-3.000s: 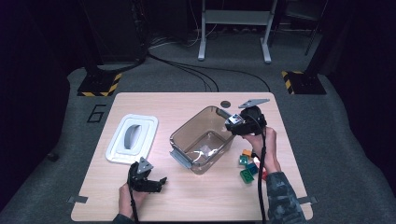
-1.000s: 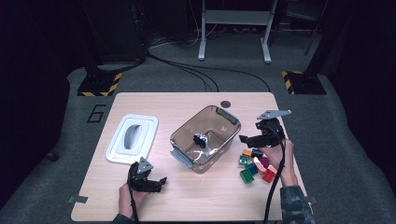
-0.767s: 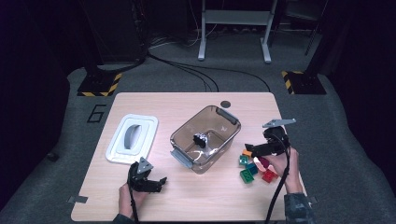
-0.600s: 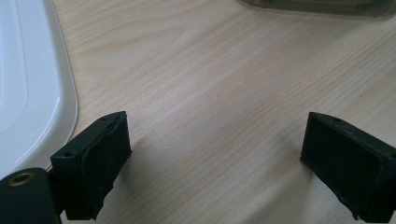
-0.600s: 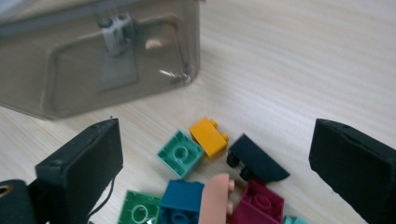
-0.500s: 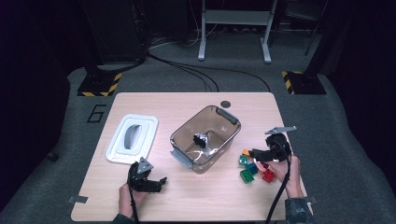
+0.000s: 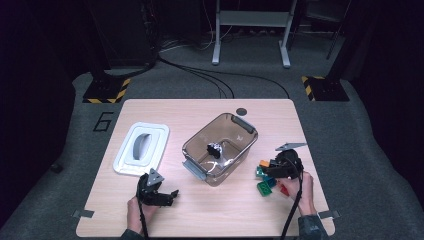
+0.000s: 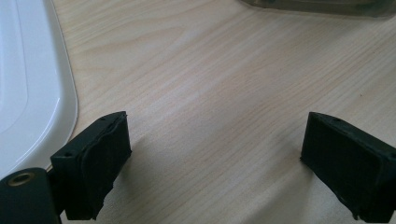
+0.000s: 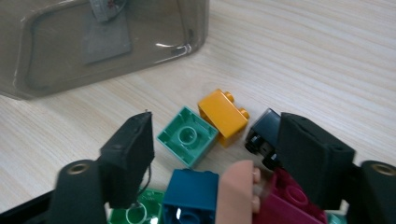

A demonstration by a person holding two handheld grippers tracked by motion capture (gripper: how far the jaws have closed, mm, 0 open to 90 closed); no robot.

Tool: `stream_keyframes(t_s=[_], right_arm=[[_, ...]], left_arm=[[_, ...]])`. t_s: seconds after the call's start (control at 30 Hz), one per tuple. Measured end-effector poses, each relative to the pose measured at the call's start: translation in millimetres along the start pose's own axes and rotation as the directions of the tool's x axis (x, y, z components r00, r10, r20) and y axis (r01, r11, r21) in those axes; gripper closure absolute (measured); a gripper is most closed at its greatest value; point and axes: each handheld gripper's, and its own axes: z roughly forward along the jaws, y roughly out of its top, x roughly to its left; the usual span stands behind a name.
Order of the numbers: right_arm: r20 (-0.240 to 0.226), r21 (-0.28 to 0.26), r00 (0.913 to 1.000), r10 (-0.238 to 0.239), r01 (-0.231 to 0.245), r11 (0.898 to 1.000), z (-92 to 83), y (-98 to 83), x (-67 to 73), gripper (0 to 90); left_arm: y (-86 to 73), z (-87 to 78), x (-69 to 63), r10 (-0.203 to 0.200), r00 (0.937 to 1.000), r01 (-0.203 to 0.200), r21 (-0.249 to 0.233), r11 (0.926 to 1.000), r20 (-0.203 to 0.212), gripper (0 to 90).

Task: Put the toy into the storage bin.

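Dark room, wooden bench (image 7: 210, 210). One toy in bin (image 7: 220, 149); bricks (image 9: 205, 140) remain outside. Right gripper (image 9: 212, 156) half-closed, closing, straddling bricks, none clamped. Left gripper (image 8: 215, 163) wide, empty.

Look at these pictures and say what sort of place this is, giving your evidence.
Probably a lab or recording studio, not a home: a lone wooden table on grey floor, hazard-striped stand feet, cables trailing behind, and a "6" marked on the floor beside it.
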Motion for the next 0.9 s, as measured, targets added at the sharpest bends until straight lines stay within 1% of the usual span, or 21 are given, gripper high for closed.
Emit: stream_keyframes(t_s=[0.03,0.07,0.1,0.13,0.2,0.23,0.33,0.4,0.47,0.57,0.67,0.7,0.73,0.77,0.8,0.9], right_arm=[[-0.001,0.002,1.0,-0.003,0.003,1.0,1.7,0.9,1.7,33.7],[0.001,0.009,0.9999,-0.015,0.015,1.0,3.2,1.5,2.5,34.2],[-0.001,0.014,0.9999,-0.014,0.014,1.0,4.5,2.2,3.6,36.8],[-0.002,0.014,0.9997,-0.026,0.026,1.0,6.0,2.3,3.9,38.9],[-0.013,0.031,0.9997,-0.023,0.023,0.999,7.8,2.3,6.1,40.9],[-0.015,0.031,0.9997,-0.019,0.019,0.999,9.3,2.0,7.7,41.9],[-0.032,0.054,0.9991,-0.026,0.028,0.998,13.5,-0.3,12.8,43.9],[-0.033,0.071,0.9988,-0.037,0.039,0.997,17.3,-1.7,16.4,45.0],[-0.022,0.094,0.9988,-0.044,0.046,0.995,21.1,-2.3,20.3,45.0],[0.016,0.126,0.9988,-0.047,0.045,0.991,26.6,-1.4,24.2,44.8],[0.034,0.137,0.9985,-0.043,0.038,0.99,30.7,0.1,25.2,45.4],[0.035,0.145,0.9988,-0.034,0.029,0.989,32.0,0.6,26.0,45.6],[0.034,0.15,0.9987,-0.039,0.033,0.988,33.2,1.0,26.0,47.0],[0.037,0.148,0.9985,-0.042,0.036,0.988,34.2,1.2,26.3,47.8],[0.039,0.145,0.9986,-0.034,0.028,0.989,35.2,1.5,27.0,49.0],[0.036,0.147,0.9986,-0.039,0.034,0.989,37.1,2.1,26.9,51.4]], left_arm=[[0.0,0.0,0.0,0.0,1.0,0.0,0.0,1.0,0.0,7.9],[0.0,0.0,0.0,0.0,1.0,0.0,0.0,1.0,0.0,7.9],[0.1,-0.1,0.2,0.003,1.0,-0.003,0.001,1.0,0.0,7.9],[0.0,-0.1,0.1,0.002,1.0,-0.002,0.001,1.0,0.0,7.9],[0.0,-0.1,0.1,0.003,1.0,-0.003,0.001,1.0,0.0,7.9],[0.0,0.0,0.1,0.001,1.0,-0.001,0.0,1.0,0.0,7.9],[0.0,0.0,0.0,0.0,1.0,0.0,0.0,1.0,0.0,7.9],[0.0,0.0,0.1,0.001,1.0,-0.001,0.001,1.0,0.0,7.9],[0.0,-0.1,0.1,0.002,1.0,-0.002,0.001,1.0,0.0,7.9],[0.0,-0.1,0.2,0.003,1.0,-0.003,0.001,1.0,0.0,7.9],[0.0,0.0,0.0,0.0,1.0,0.0,0.0,1.0,0.0,7.9],[0.0,0.0,0.1,0.001,1.0,-0.001,0.0,1.0,0.0,7.9],[0.0,0.0,0.0,0.0,1.0,0.0,0.0,1.0,0.0,7.9],[0.0,0.0,0.1,0.0,1.0,0.0,0.0,1.0,0.0,7.9],[0.0,0.0,0.1,0.0,1.0,0.0,0.0,1.0,0.0,7.9],[0.1,0.0,0.1,0.0,1.0,0.0,0.0,1.0,0.0,7.9]])
